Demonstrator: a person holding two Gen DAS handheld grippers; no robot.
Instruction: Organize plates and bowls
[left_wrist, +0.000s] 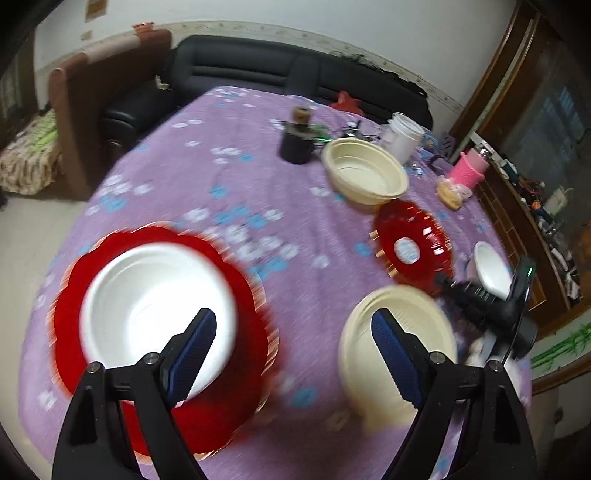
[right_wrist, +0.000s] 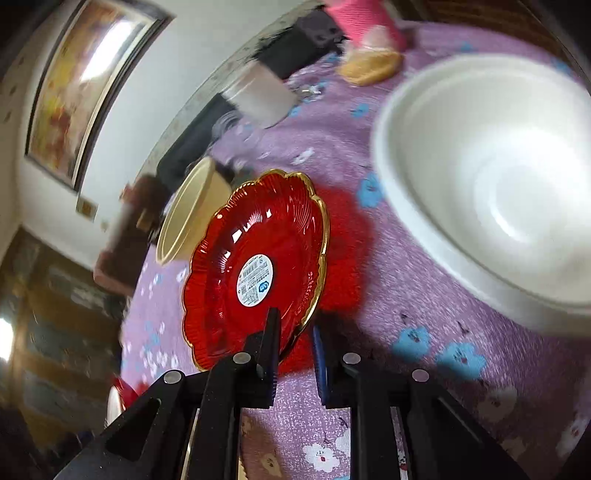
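Note:
My left gripper (left_wrist: 293, 326) is open and empty above the purple tablecloth (left_wrist: 229, 184). Below its left finger a white bowl (left_wrist: 155, 306) sits on a red plate (left_wrist: 70, 332). A cream bowl (left_wrist: 399, 332) lies under its right finger. Farther off are another cream bowl (left_wrist: 365, 173), a second red plate (left_wrist: 413, 247) held up on edge, and a white bowl (left_wrist: 489, 267). My right gripper (right_wrist: 295, 334) is shut on the rim of that red gold-edged plate (right_wrist: 255, 266), tilted above the cloth. A white bowl (right_wrist: 491, 177) lies to its right, a cream bowl (right_wrist: 192, 210) behind it.
At the table's far side stand a dark pot (left_wrist: 297, 142), a white jar (left_wrist: 402, 136), a pink cup (left_wrist: 469, 171) and a bag of snacks (left_wrist: 450, 192). A black sofa (left_wrist: 240, 74) lies behind the table, a wooden cabinet (left_wrist: 532, 206) to the right.

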